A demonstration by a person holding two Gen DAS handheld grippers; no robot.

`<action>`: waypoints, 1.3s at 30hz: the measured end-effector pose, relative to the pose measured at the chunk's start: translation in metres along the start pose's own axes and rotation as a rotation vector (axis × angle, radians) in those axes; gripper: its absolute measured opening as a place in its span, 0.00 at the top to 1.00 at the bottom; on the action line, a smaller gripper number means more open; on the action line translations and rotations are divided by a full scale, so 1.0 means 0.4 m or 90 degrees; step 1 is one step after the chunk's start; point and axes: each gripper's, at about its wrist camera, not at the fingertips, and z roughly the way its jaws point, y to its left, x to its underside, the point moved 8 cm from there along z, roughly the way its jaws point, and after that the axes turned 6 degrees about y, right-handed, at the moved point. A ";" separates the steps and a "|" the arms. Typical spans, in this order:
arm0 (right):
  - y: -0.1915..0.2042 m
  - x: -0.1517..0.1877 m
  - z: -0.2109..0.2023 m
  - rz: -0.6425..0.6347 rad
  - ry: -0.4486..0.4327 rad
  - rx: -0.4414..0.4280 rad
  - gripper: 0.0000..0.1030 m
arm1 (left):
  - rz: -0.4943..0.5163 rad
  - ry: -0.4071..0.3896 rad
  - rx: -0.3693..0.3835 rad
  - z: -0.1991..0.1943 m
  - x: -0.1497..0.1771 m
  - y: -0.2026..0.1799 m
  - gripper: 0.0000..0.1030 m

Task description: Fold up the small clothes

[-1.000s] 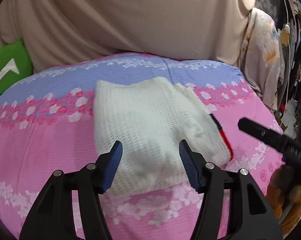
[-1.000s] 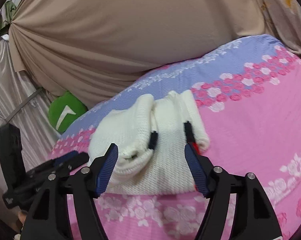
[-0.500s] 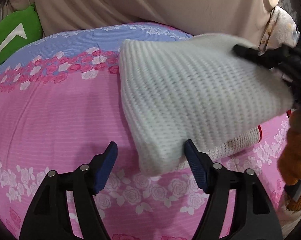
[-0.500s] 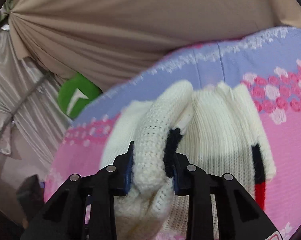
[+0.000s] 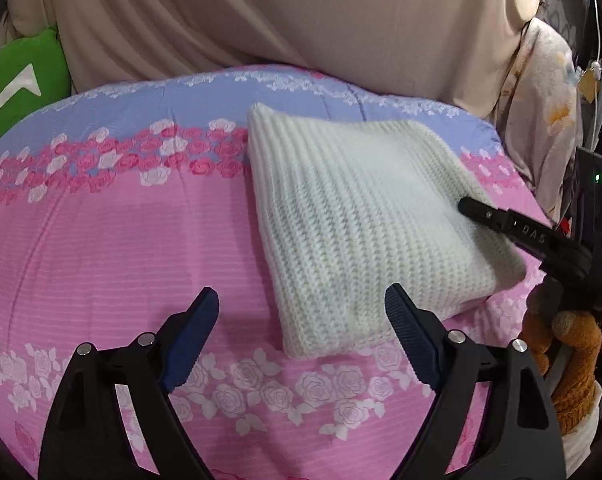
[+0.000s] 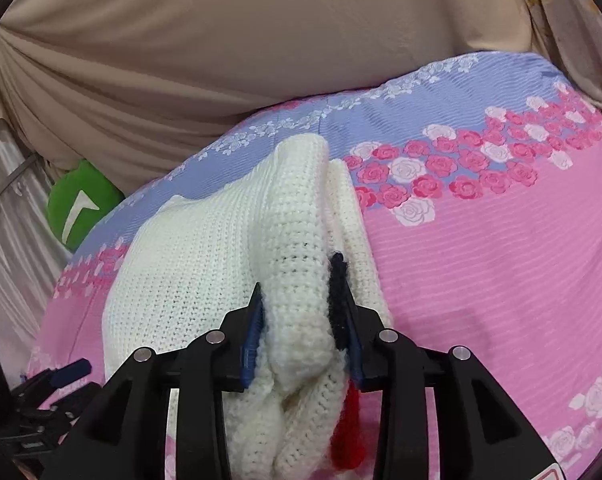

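A white knit sweater lies folded in a thick square on the pink and lilac floral bedspread. My left gripper is open and its jaws are opening further. The sweater's near corner lies just ahead between its blue pads, untouched. In the right wrist view my right gripper is clamped on a bunched fold of the sweater with black and red trim. Its jaws are opening slightly while the pads still press the knit. The right gripper's black finger rests on the sweater's right edge.
A beige curtain hangs behind the bed. A green cushion sits at the far left. Floral cloth and cluttered dark shelves stand at the right. A hand in an orange-brown fuzzy glove holds the right gripper.
The right gripper shut on the sweater's fold, carried it up and over, and has come down with it. The sweater now lies flat and square. The left gripper's jaws have widened.
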 end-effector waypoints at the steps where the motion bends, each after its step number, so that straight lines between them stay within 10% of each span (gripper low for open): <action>1: 0.014 -0.008 -0.028 -0.008 -0.021 0.006 0.65 | -0.001 -0.016 -0.002 -0.020 -0.016 -0.001 0.19; 5: 0.098 -0.032 -0.135 -0.043 -0.090 -0.017 0.64 | -0.018 -0.037 -0.013 -0.032 -0.079 -0.004 0.17; 9: 0.187 0.021 -0.101 -0.111 -0.021 -0.077 0.68 | -0.017 -0.010 -0.053 0.051 -0.104 -0.006 0.18; 14: 0.092 0.174 0.039 -0.144 0.099 0.031 0.88 | -0.016 0.063 -0.086 0.157 -0.040 0.001 0.19; 19: 0.049 0.194 -0.008 -0.105 0.101 -0.023 0.91 | -0.009 0.073 -0.089 0.185 0.005 0.009 0.16; 29: 0.109 -0.089 -0.113 -0.104 -0.022 -0.055 0.86 | -0.010 0.071 -0.100 0.183 0.000 0.007 0.16; 35: -0.009 -0.084 0.162 -0.074 0.108 0.070 0.88 | -0.013 0.072 -0.099 0.184 0.004 0.008 0.15; 39: -0.015 -0.087 0.121 -0.040 0.084 0.039 0.87 | -0.008 0.072 -0.103 0.187 0.004 0.008 0.14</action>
